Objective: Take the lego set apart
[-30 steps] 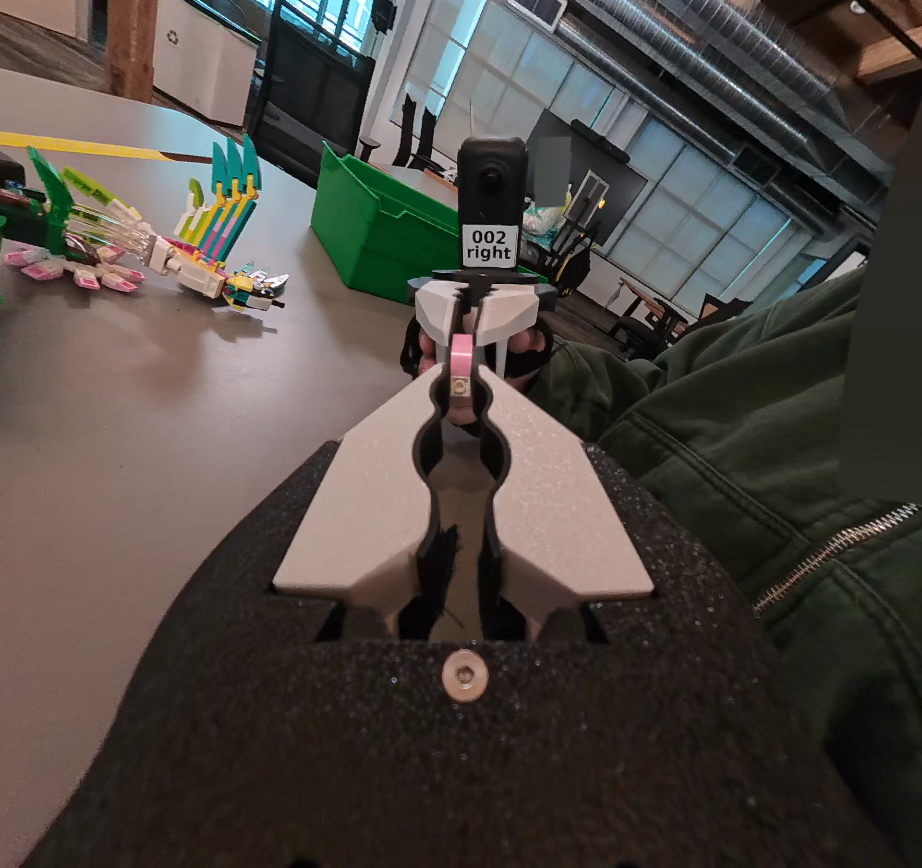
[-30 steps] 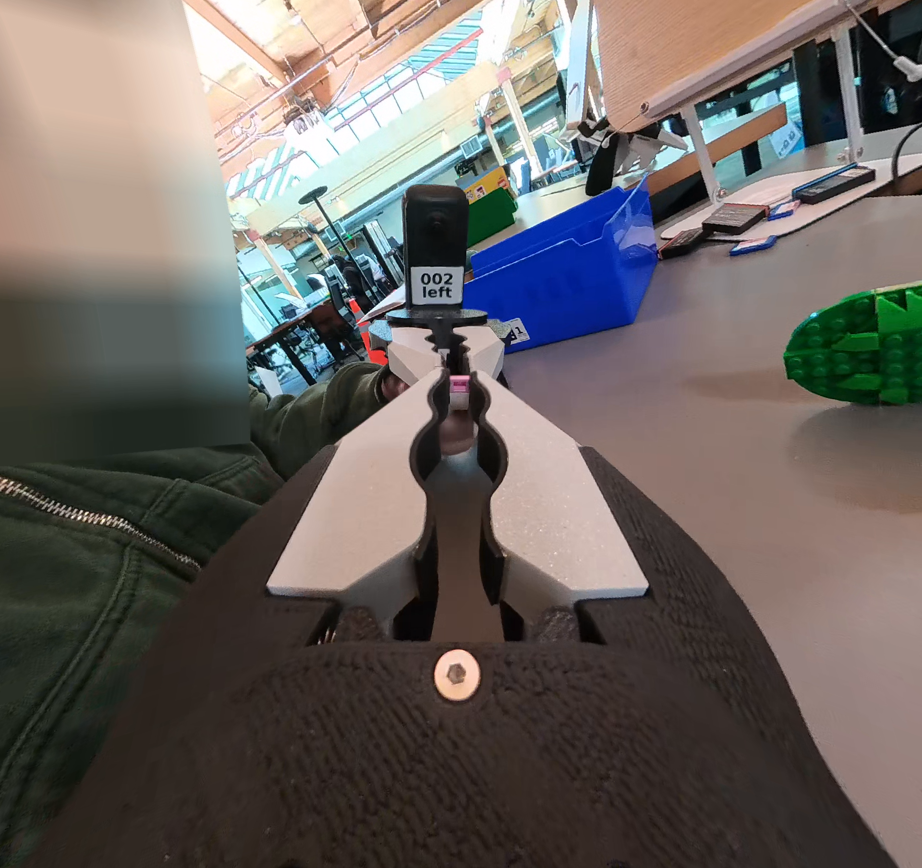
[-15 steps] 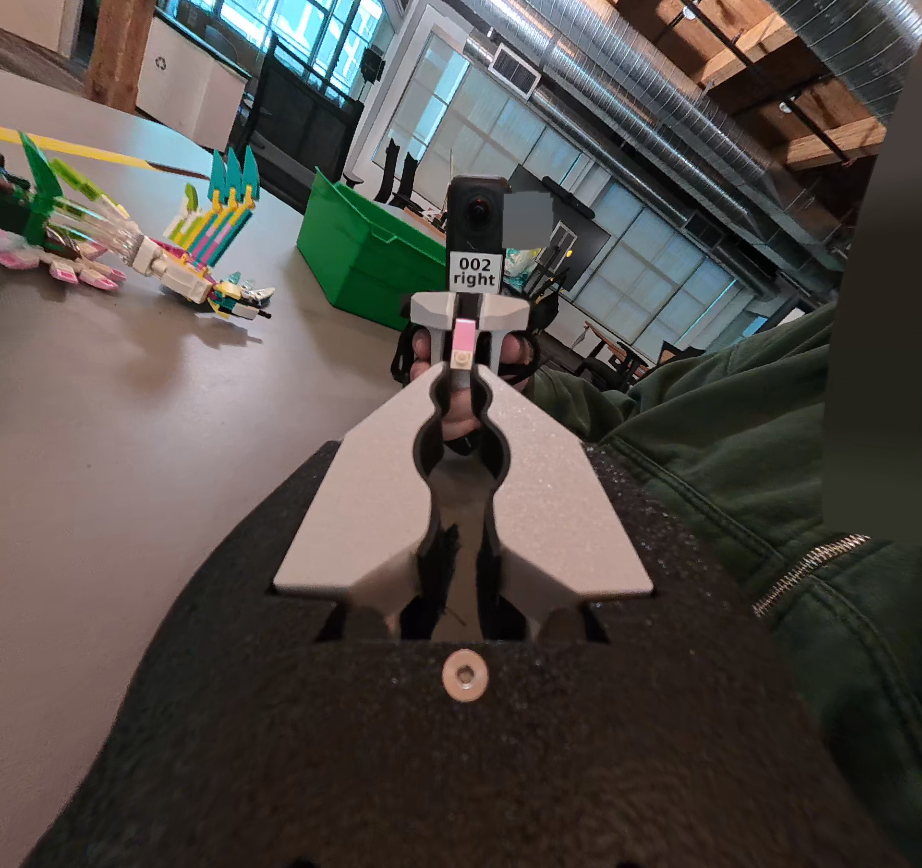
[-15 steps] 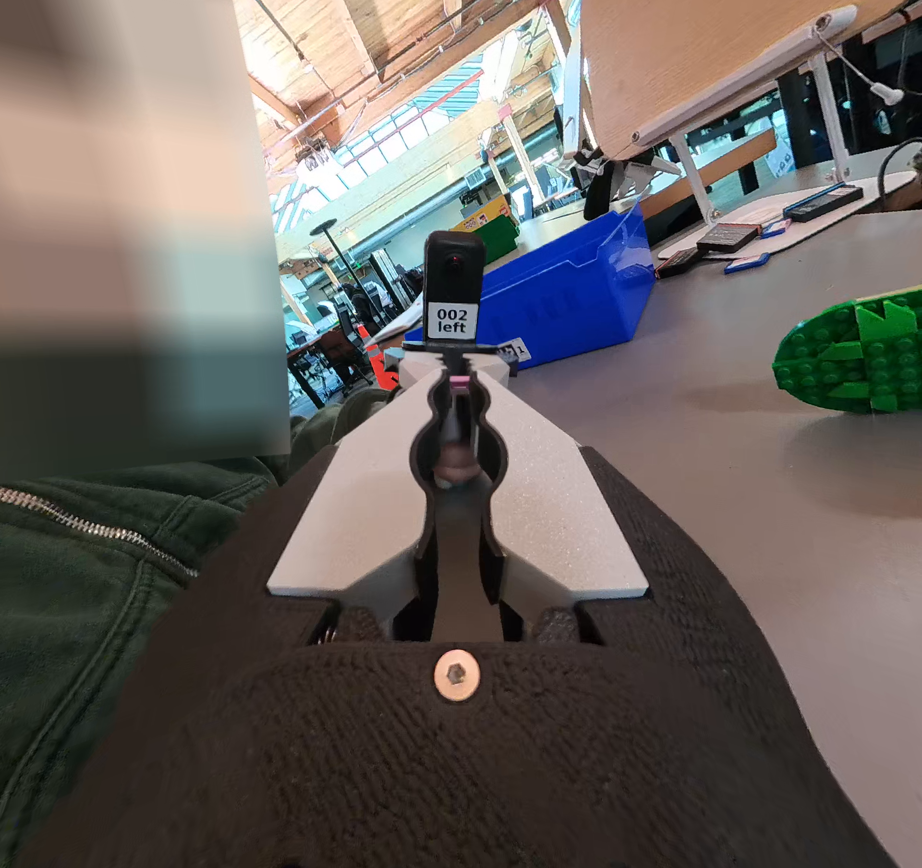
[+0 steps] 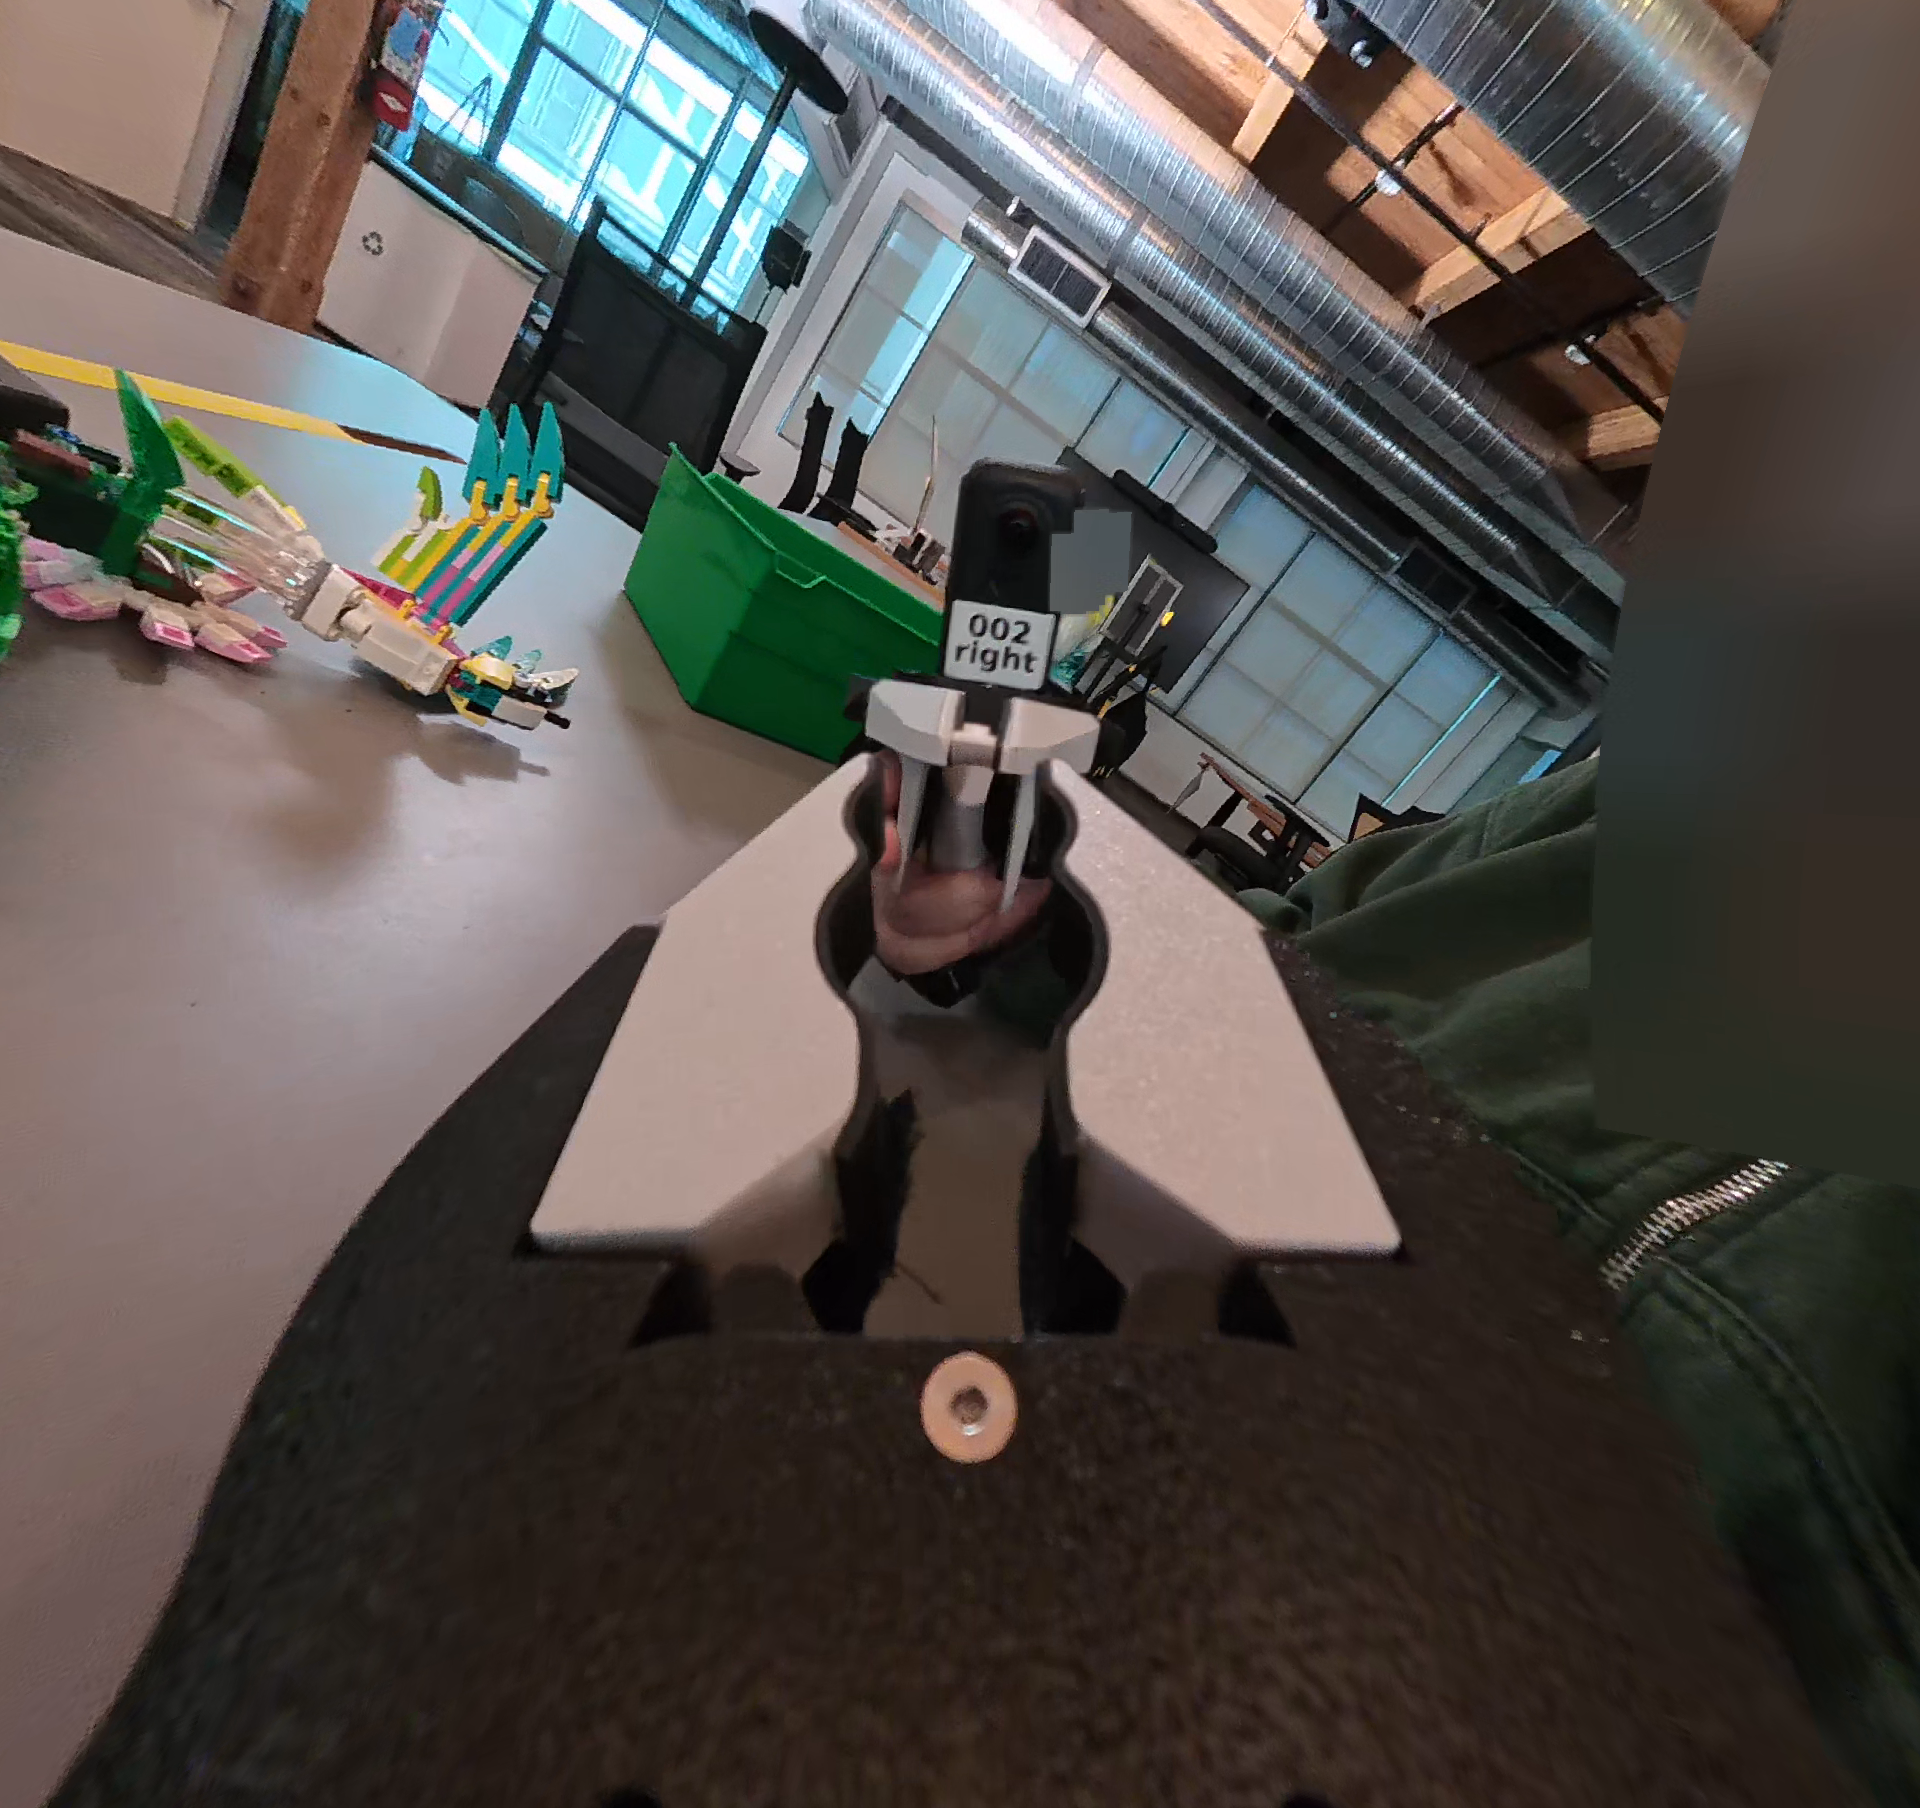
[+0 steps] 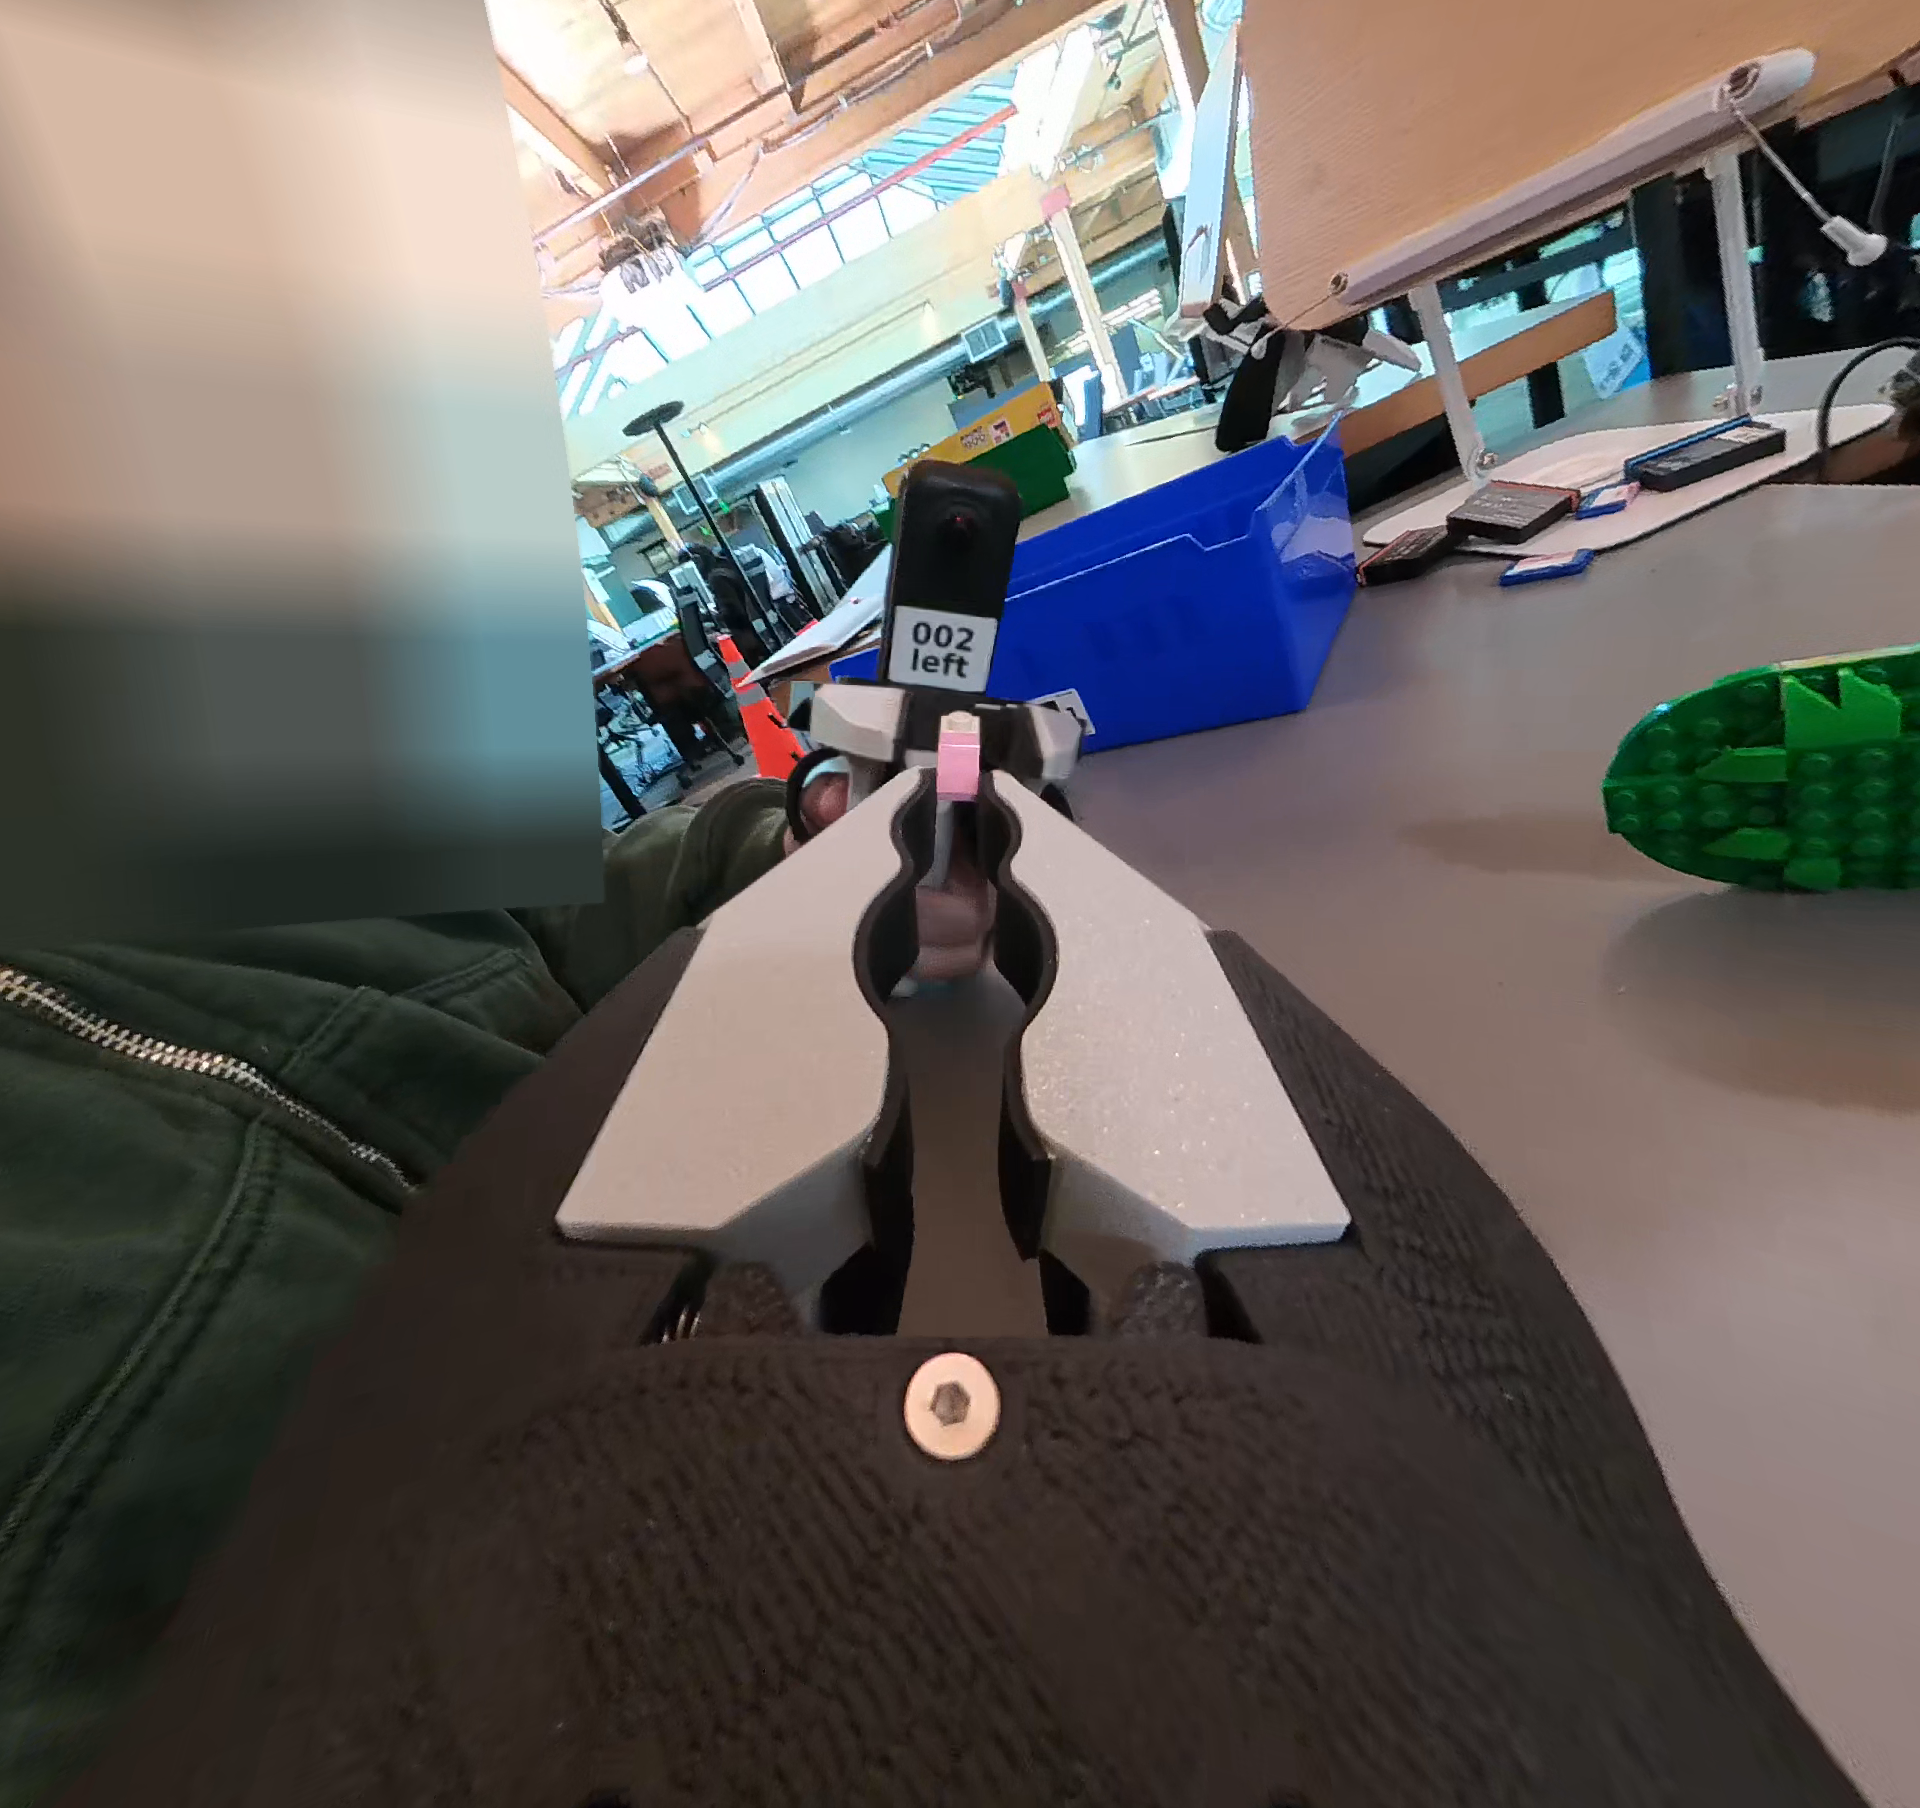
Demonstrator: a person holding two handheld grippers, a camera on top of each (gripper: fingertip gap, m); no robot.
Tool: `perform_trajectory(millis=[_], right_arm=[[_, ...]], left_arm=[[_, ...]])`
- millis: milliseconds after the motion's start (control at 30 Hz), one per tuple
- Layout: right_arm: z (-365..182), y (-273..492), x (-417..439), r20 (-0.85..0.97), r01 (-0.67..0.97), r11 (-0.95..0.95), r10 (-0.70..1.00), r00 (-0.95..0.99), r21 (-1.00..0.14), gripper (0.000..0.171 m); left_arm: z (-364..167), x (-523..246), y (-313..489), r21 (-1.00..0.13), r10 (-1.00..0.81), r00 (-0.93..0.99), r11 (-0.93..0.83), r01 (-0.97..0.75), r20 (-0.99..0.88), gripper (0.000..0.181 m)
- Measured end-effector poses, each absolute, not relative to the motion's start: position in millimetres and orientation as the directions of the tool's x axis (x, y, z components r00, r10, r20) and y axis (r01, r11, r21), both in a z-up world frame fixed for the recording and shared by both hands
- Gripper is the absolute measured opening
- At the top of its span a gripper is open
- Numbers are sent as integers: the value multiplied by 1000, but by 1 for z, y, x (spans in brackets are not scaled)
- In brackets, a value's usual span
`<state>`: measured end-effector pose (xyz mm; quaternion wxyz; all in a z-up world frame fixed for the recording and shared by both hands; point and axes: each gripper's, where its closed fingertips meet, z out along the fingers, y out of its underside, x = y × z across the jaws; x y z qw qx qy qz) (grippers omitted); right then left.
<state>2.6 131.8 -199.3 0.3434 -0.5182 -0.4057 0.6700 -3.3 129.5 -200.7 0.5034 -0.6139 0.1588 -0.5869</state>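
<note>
My right gripper (image 6: 954,784) is shut on a small pink brick (image 6: 956,769) with a white top, held in the air above the grey table (image 6: 1455,927). My left gripper (image 5: 958,790) is open and empty, and it faces the right gripper (image 5: 977,742) a short way off. In the left wrist view the brick's pale end (image 5: 975,746) shows between the right gripper's tips. The colourful lego model (image 5: 416,595) lies on the table at the far left. A green studded lego plate (image 6: 1766,782) lies at the right in the right wrist view.
A green bin (image 5: 769,615) stands behind the model. A blue bin (image 6: 1164,615) stands behind the left gripper (image 6: 940,719). Small flat devices lie on a white mat (image 6: 1507,511) at the back right. A person's green jacket (image 5: 1558,979) is close to both grippers. My left and right fingertips are right by each other. My left gripper's tips are some 15 cm from the green studded lego plate (image 6: 1766,782).
My left gripper has opened and let go of the pink brick. The right gripper keeps the brick, and the two grippers have drawn apart.
</note>
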Motion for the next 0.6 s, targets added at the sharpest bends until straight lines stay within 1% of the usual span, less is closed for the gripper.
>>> perform_trajectory(millis=[67,167,300,367,433,467,533,600], right_arm=[[-199,130,2,-429,-41,-451,870,-242,-891,5],[-200,128,0,-433,-35,-455,867,-247,-890,5],[-202,129,1,-420,-25,-438,876,-238,-899,5],[-207,131,1,-350,1,-357,916,-195,-934,8],[-218,132,1,-245,73,-237,958,-151,-969,10],[-225,128,2,-204,122,-186,966,-158,-975,10],[-238,120,4,-158,210,-117,969,-190,-971,11],[-248,117,7,-118,266,-61,972,-204,-962,10]], left_arm=[[-197,-3,129,-796,-790,248,-432,424,560,16],[-194,-4,128,-782,-795,219,-434,447,566,6],[-199,-3,127,-804,-797,237,-443,397,556,6],[-208,-1,126,-846,-805,287,-436,308,519,6],[-224,3,123,-904,-824,371,-398,158,428,6],[-231,7,121,-924,-839,397,-374,79,373,6],[-244,14,115,-941,-865,414,-334,-55,283,6],[-254,17,111,-940,-877,417,-317,-131,238,7]])
